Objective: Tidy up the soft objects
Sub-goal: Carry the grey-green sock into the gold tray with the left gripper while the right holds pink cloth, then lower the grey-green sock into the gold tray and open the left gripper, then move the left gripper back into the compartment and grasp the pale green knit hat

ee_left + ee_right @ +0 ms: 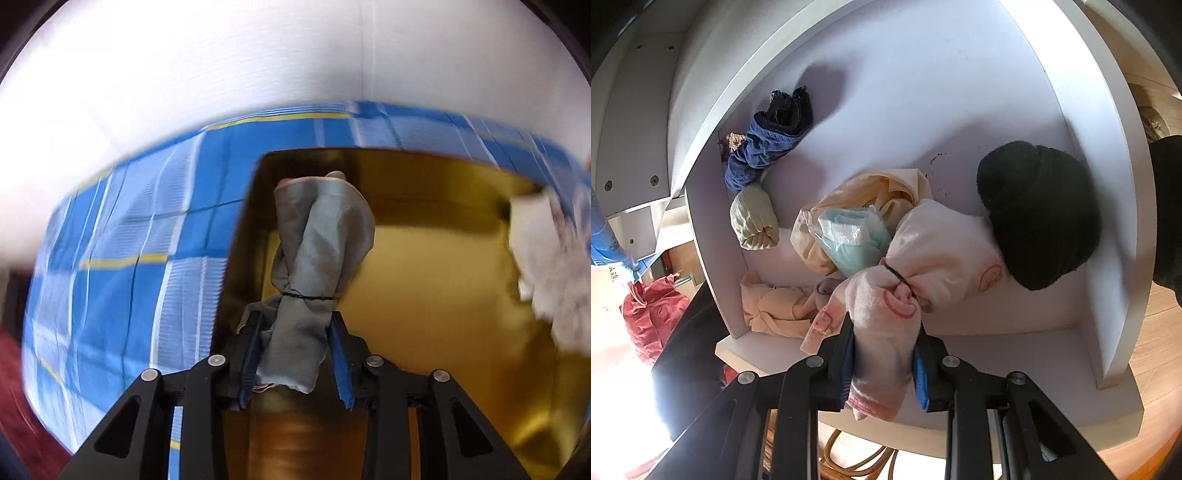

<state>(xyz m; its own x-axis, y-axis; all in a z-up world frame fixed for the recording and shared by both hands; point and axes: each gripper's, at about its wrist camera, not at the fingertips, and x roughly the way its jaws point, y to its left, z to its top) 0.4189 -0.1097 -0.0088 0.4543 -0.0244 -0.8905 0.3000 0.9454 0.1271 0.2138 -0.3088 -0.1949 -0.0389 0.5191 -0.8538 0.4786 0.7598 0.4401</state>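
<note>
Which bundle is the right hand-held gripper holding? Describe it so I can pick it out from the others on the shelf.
Look into the white shelf in the right wrist view, among the rolled cloths. Front and centre, clamped in the right hand-held gripper, is the pink bundle. Unlike the black bundle beside it, it is pale pink with red smiley faces and cinched by a thin black band.

Black linkage arms, silver rivets, blue-padded jaws.
</note>
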